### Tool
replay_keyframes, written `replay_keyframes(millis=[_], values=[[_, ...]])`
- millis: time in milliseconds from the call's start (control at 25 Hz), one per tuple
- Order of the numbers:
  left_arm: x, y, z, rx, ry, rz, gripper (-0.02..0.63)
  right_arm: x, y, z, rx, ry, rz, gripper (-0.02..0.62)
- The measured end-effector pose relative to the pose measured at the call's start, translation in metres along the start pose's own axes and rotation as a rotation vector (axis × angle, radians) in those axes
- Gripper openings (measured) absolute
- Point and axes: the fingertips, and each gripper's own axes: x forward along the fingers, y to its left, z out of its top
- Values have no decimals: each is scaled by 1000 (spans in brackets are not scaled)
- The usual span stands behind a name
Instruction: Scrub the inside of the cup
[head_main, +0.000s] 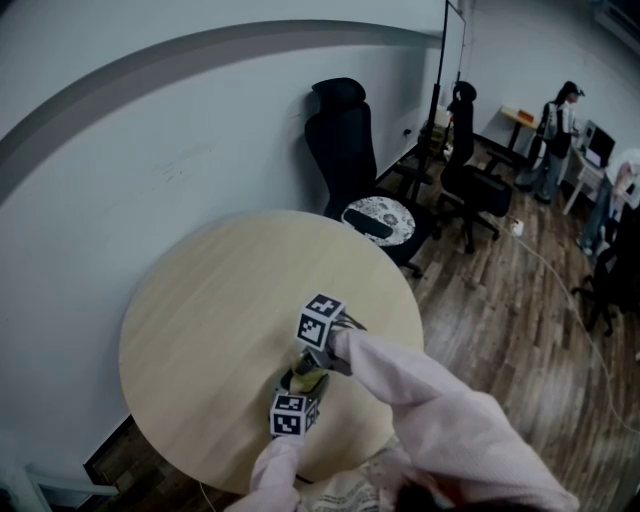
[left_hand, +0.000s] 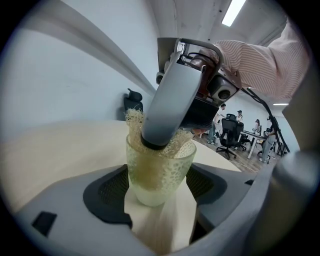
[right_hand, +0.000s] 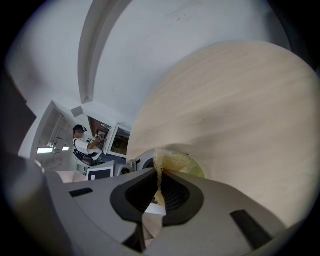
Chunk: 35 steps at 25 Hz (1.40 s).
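Left tool (left_hand: 160, 196): spread wide, my pads clamped on the cup (left_hand: 159, 170), upright above the bench (head_main: 210, 300).
Right tool (right_hand: 159, 189): pinched nearly closed on the loofah pad (right_hand: 160, 161), which is pushed down inside the cup.
Scrubbing well: I'd brace the cup, twist the loofah pad against the wall, and reach the bottom.

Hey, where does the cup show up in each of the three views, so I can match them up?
Head view: cup low centre, on the near side of the table.
Left gripper view: cup dead centre, between the left tool's jaws.
Right gripper view: cup rim lower centre, just beyond the right tool's jaws.
Shared landmark: the round wooden table.
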Motion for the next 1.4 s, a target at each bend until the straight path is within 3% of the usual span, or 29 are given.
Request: replay_keyframes(millis=[480, 1400], values=[[1, 1, -1, 4, -8, 6, 356, -6, -5, 12, 155, -121, 40, 28], [-8, -1, 0, -14, -23, -15, 388, -14, -9, -2, 142, -119, 32, 28]])
